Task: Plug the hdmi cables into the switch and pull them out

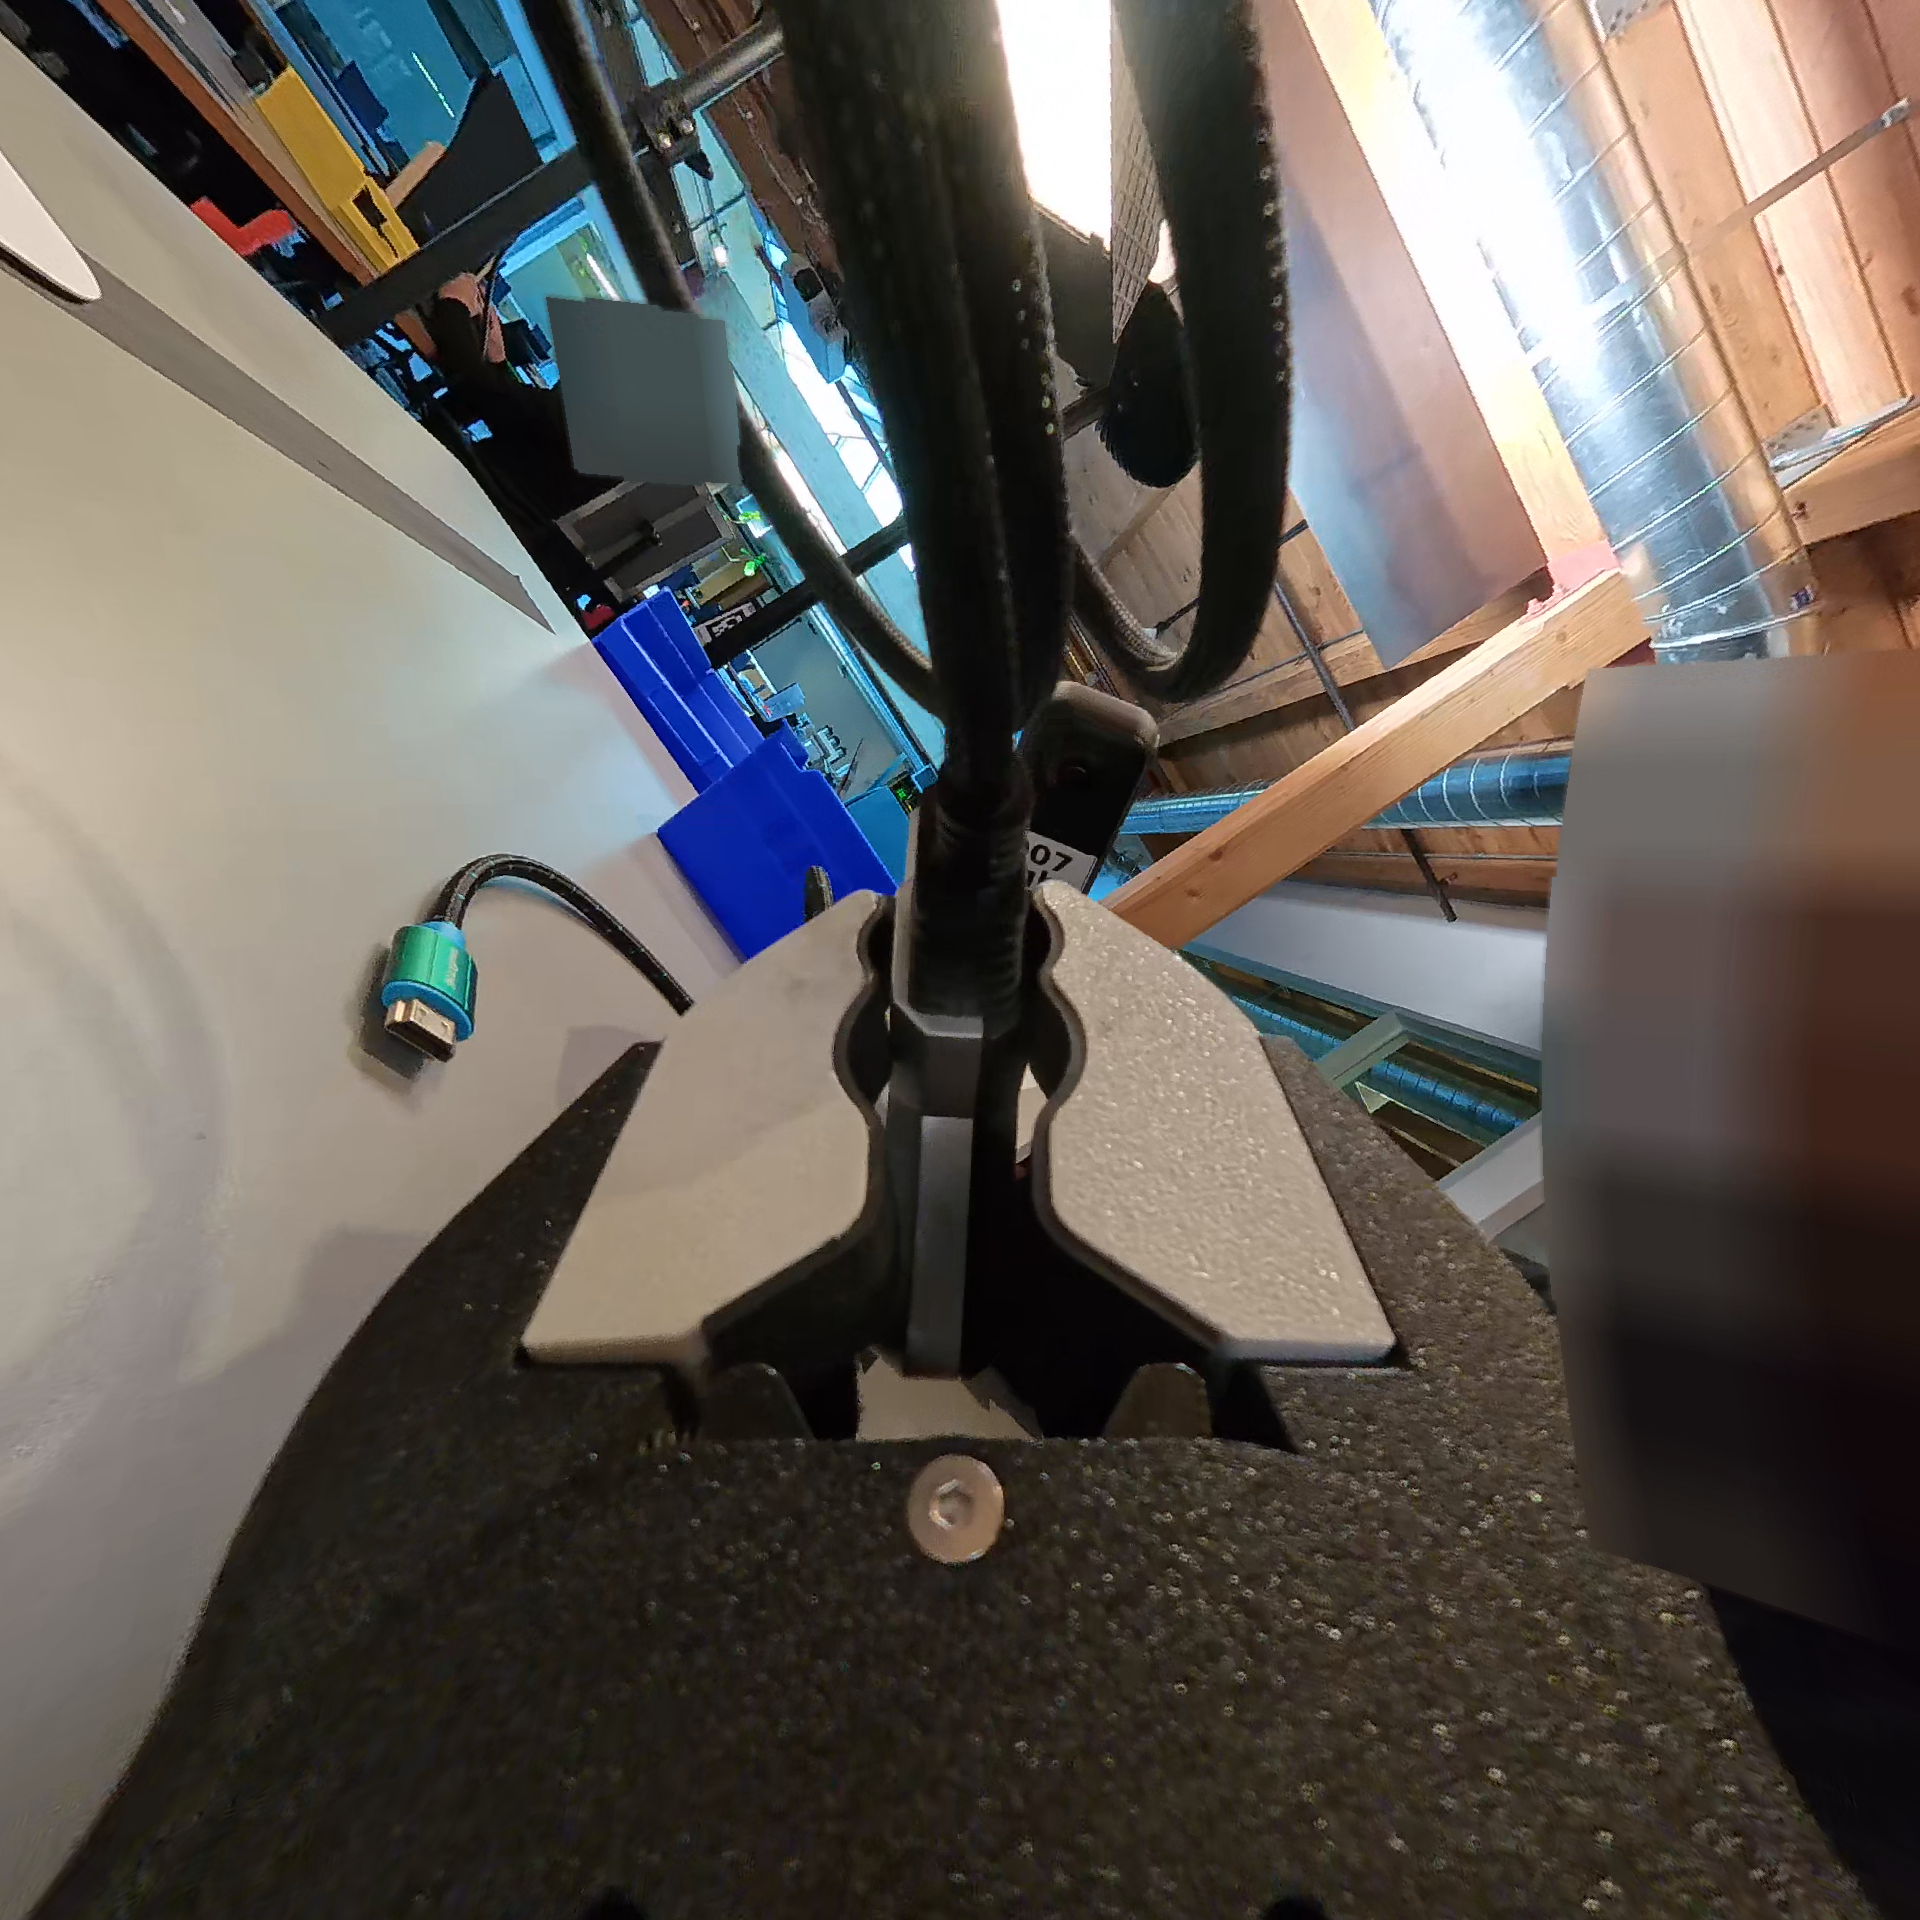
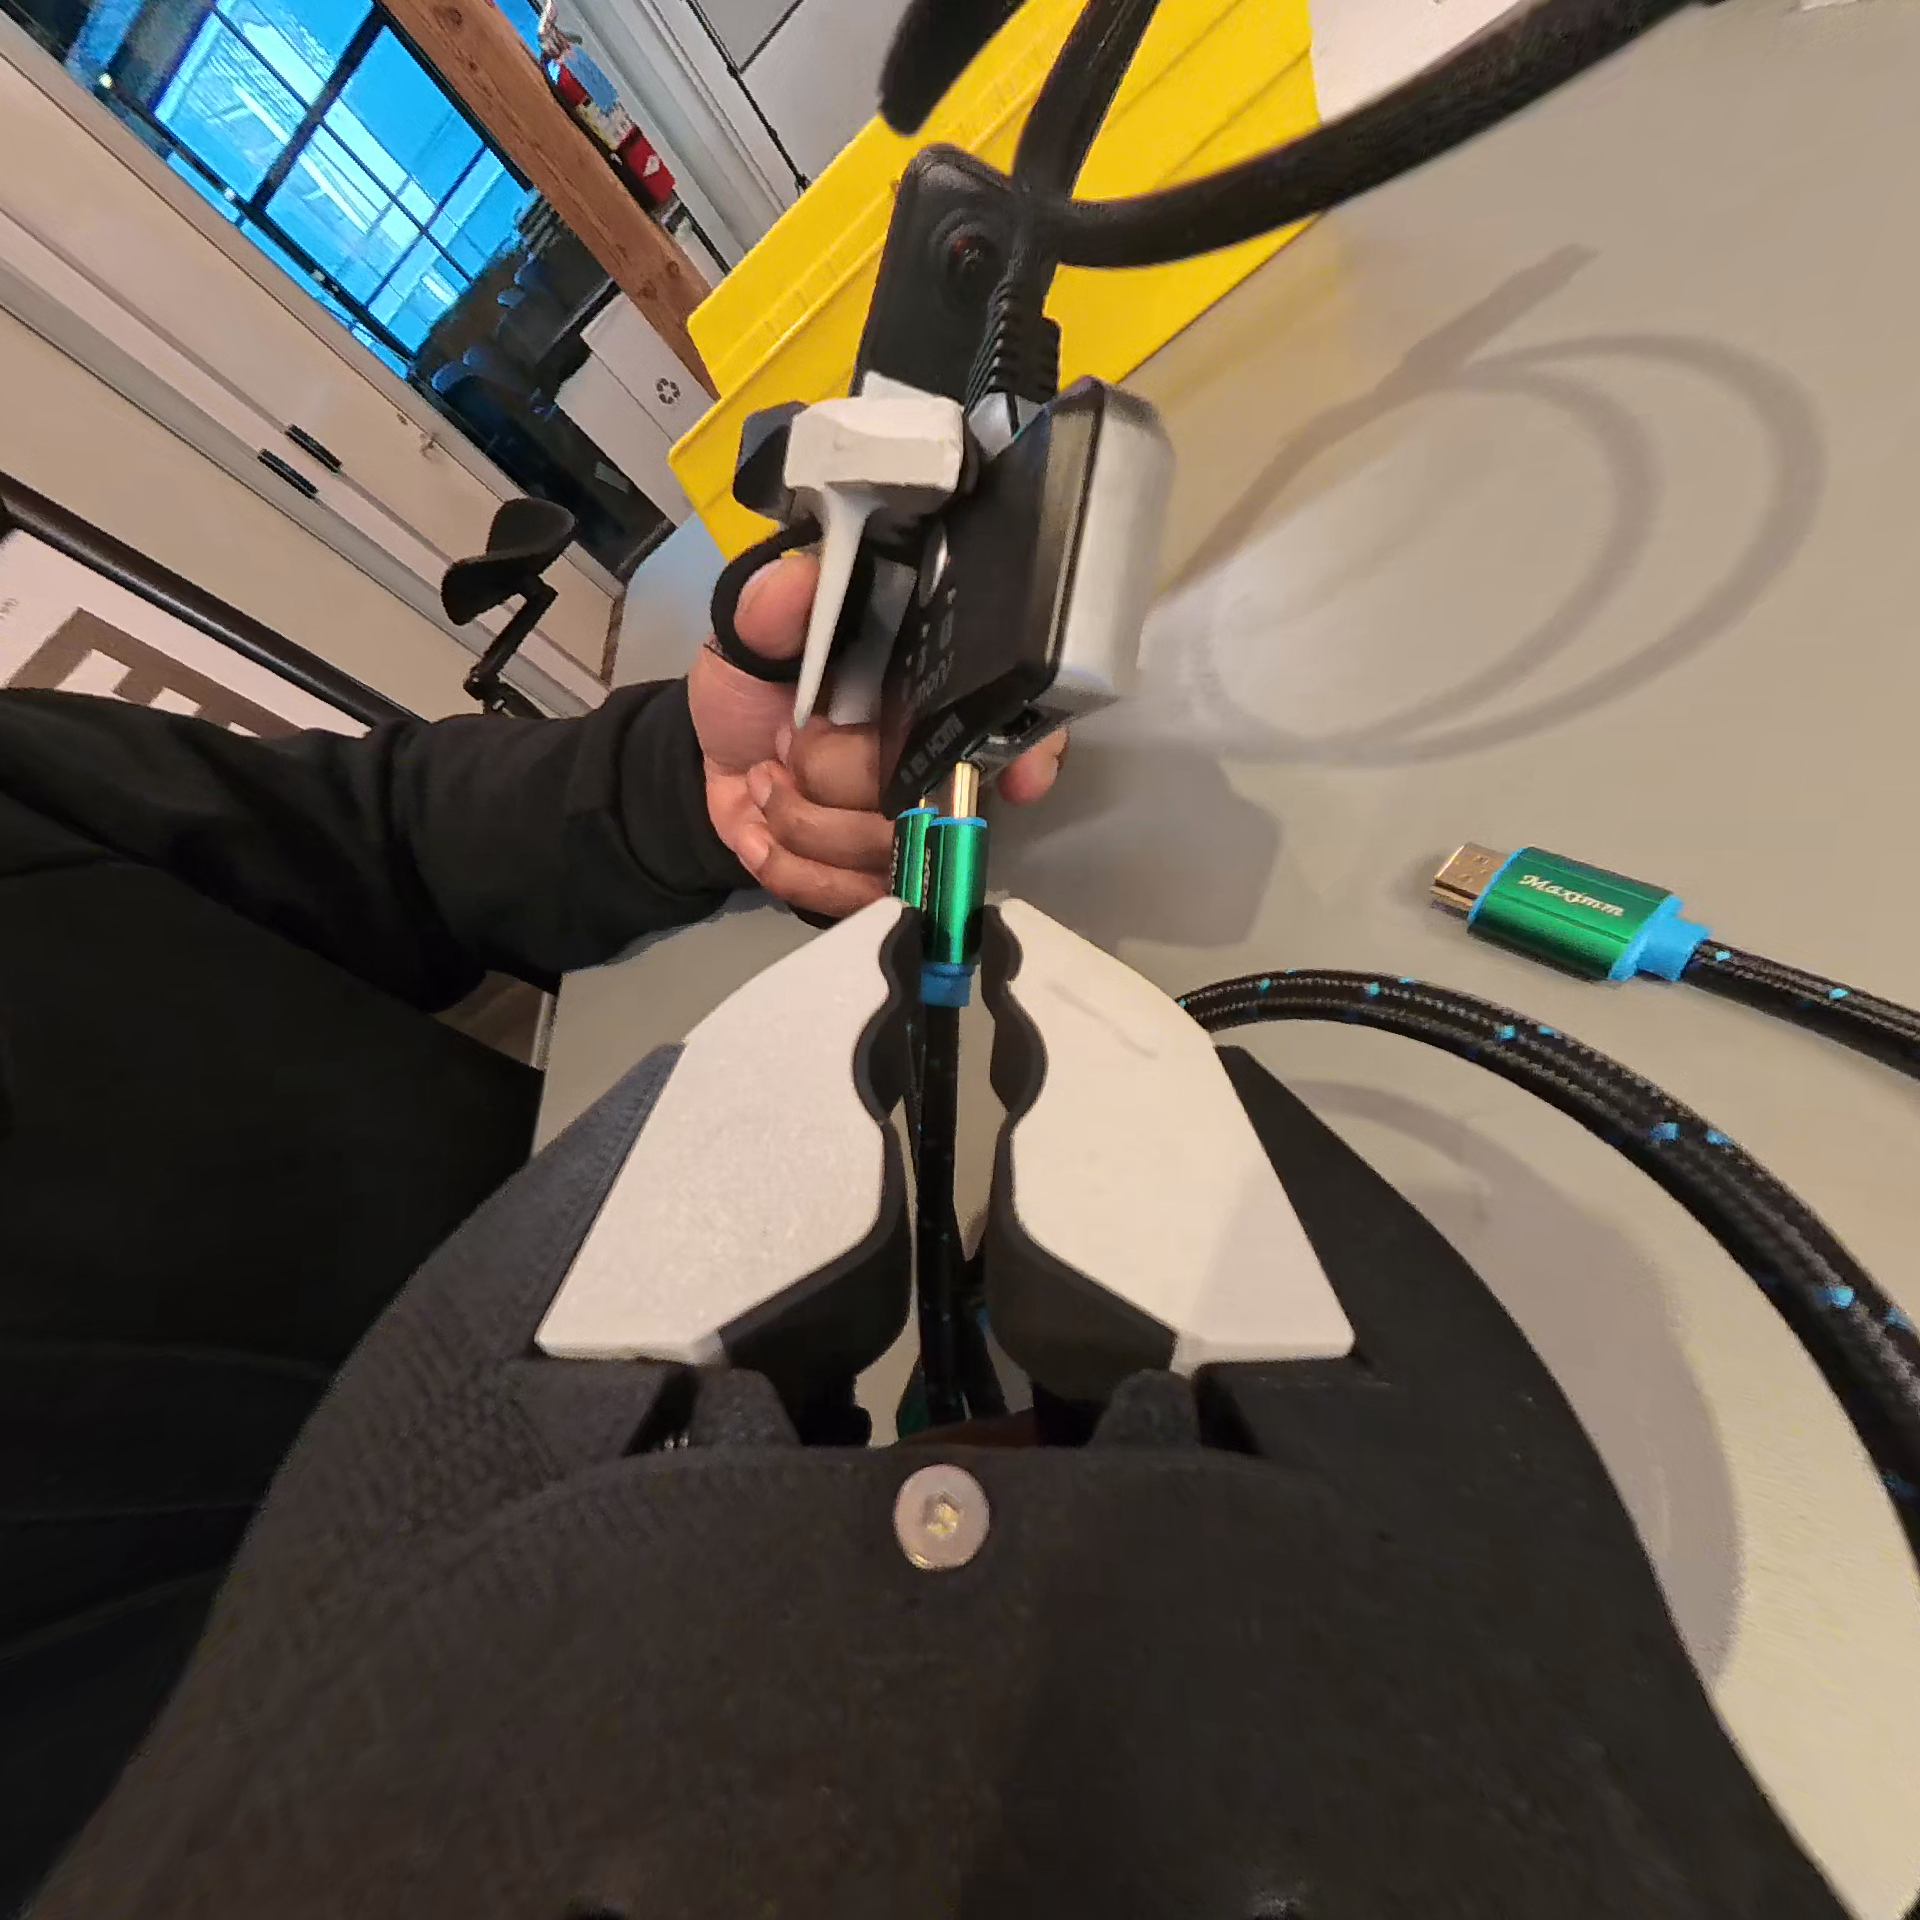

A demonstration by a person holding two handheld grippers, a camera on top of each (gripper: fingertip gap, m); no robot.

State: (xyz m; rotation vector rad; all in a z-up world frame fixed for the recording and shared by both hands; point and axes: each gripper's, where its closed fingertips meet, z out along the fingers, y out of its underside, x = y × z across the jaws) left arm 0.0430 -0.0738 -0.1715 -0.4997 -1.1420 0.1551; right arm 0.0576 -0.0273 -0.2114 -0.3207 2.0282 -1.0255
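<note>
My left gripper point(image 1: 961, 935) is shut on the dark HDMI switch point(image 1: 935, 1101), which I see edge-on, with a thick black cable point(image 1: 935, 416) running up out of it. In the right wrist view the switch point(image 2: 1029, 582) is black with a silver side, and one white finger point(image 2: 873, 447) of the left gripper clamps it. My right gripper point(image 2: 951, 935) is shut on a green HDMI plug point(image 2: 954, 894). The plug's gold tip point(image 2: 964, 792) meets a port on the switch's lower edge; how deep it sits is hidden. A second green plug point(image 2: 1558, 909) lies loose on the table and also shows in the left wrist view point(image 1: 431, 982).
The grey table point(image 2: 1507, 520) carries the loose plug's braided black-and-blue cable point(image 2: 1558, 1091) at the right. A yellow bin point(image 2: 935, 260) stands behind the switch. Blue bins point(image 1: 769, 831) stand at the table's far side. A person's hand point(image 2: 790, 790) and dark sleeve are at the left. The grippers' ends are close to 6 centimetres from one another.
</note>
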